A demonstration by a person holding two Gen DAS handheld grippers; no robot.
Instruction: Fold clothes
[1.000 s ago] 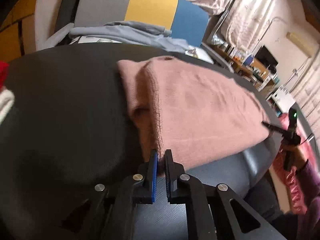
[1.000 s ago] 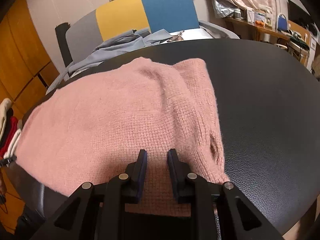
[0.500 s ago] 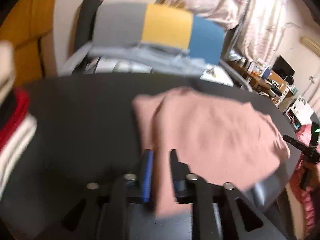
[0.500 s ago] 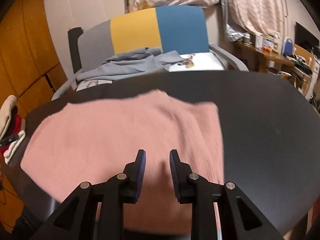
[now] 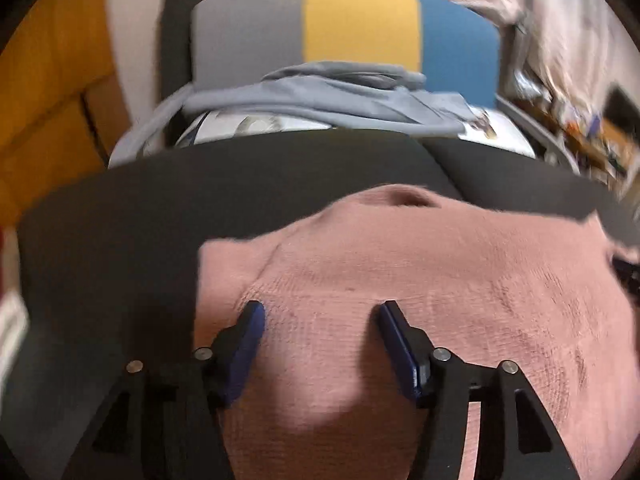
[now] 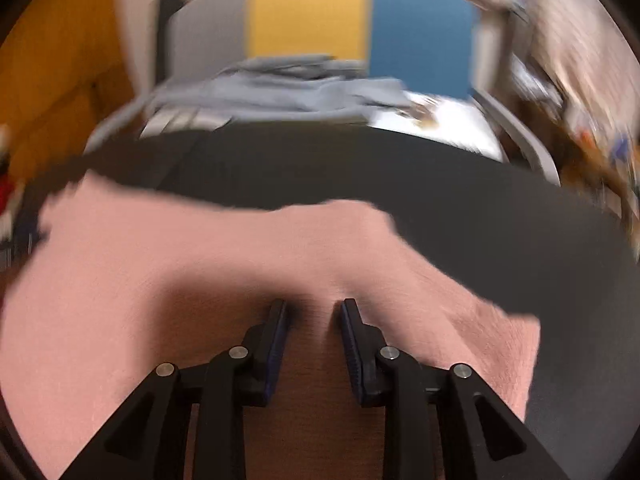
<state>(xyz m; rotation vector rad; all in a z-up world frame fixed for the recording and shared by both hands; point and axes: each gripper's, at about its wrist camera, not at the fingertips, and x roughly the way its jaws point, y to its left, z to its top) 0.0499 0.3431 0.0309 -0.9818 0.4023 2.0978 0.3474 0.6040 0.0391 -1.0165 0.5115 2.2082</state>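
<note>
**Pink sweater flat on table, both claws over it**

Pink sweater (image 5: 420, 280) lies spread on the dark table (image 5: 160, 200). Left claw (image 5: 320, 312) over its near part, jaws wide apart and just been opening, nothing pinched. Right claw (image 6: 314, 308) above the same knit, jaws a narrow gap apart, cloth beneath, no grip seen. Grey garment (image 5: 320, 92) on the chair (image 5: 360, 28) behind. Right view blurred.

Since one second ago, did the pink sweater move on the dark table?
Yes. The pink sweater shifted away from the striped chair, toward the dark table's near edge.
</note>
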